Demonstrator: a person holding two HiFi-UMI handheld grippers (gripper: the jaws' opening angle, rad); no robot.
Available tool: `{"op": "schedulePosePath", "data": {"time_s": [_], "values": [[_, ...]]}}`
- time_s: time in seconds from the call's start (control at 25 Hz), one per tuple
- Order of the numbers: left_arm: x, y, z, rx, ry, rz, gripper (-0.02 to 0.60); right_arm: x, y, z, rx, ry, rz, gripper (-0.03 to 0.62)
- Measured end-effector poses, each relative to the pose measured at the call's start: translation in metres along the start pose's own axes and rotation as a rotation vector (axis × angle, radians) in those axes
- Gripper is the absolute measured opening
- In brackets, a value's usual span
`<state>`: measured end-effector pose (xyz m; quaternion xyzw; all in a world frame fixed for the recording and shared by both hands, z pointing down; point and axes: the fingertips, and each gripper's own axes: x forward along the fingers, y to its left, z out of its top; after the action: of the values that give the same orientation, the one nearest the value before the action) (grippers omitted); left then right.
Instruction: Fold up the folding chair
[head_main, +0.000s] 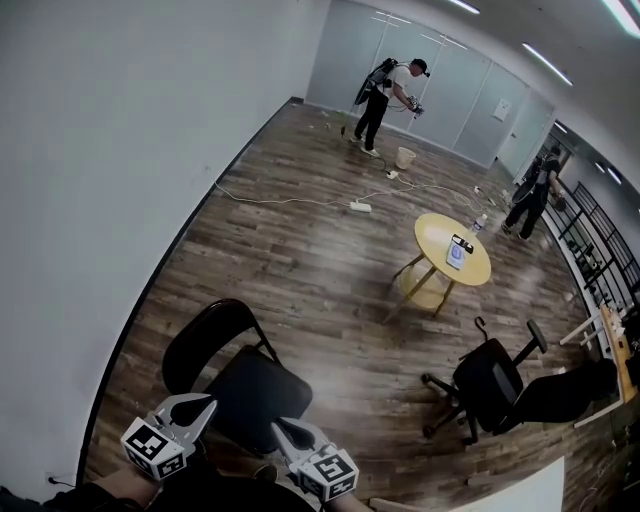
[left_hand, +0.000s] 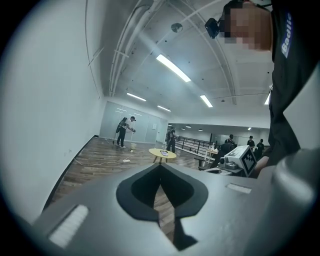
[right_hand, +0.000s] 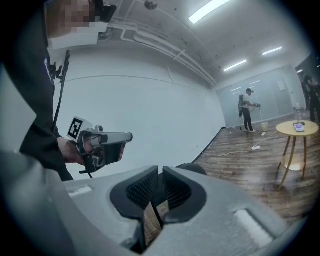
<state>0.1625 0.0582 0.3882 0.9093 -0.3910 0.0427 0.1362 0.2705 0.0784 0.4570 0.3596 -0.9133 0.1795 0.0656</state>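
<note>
floor: dark wood-plank floor (head_main: 300, 260) across an open room.
wall: plain white wall (head_main: 100, 150) down the left side.
folding chair: black folding chair with a thin tube frame (head_main: 255, 390), standing unfolded near the wall. Seat is flat, rounded backrest on its far-left side. It sits just in front of both grippers.
office chair: black wheeled office chair (head_main: 490, 385), right of the folding chair, well apart.
table: round yellow table on wooden legs (head_main: 435, 235), mid-room, small items on top.
people: one person (head_main: 385, 95) by the far glass wall, another (head_main: 535, 190) at the right.
left gripper: grey two-jaw left gripper (head_main: 203, 405), over the seat's near-left edge. Jaws together, nothing between them. Can't tell if it touches the chair.
right gripper: matching right gripper (head_main: 282, 428), over the seat's near edge. Pads all but together with a hairline slit, nothing gripped.
power strip: white power strip (head_main: 360, 207) on the floor, with a white cable trailing.
</note>
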Motion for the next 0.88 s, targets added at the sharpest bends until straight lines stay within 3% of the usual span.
{"op": "schedulePosePath", "data": {"time_s": [0.44,0.52,0.88], "values": [[0.005,0.07,0.002,0.007,0.034,-0.022,0.005,0.04,0.005,0.0,0.017,0.043,-0.092,0.057],[0.003,0.085,0.002,0.01,0.045,-0.029,0.038,0.052,0.009,0.003,0.02,0.046,-0.104,0.058],[-0.014,0.161,-0.017,0.013,0.11,-0.043,0.063,0.101,0.02,-0.003,0.036,0.07,-0.199,0.063]]}}
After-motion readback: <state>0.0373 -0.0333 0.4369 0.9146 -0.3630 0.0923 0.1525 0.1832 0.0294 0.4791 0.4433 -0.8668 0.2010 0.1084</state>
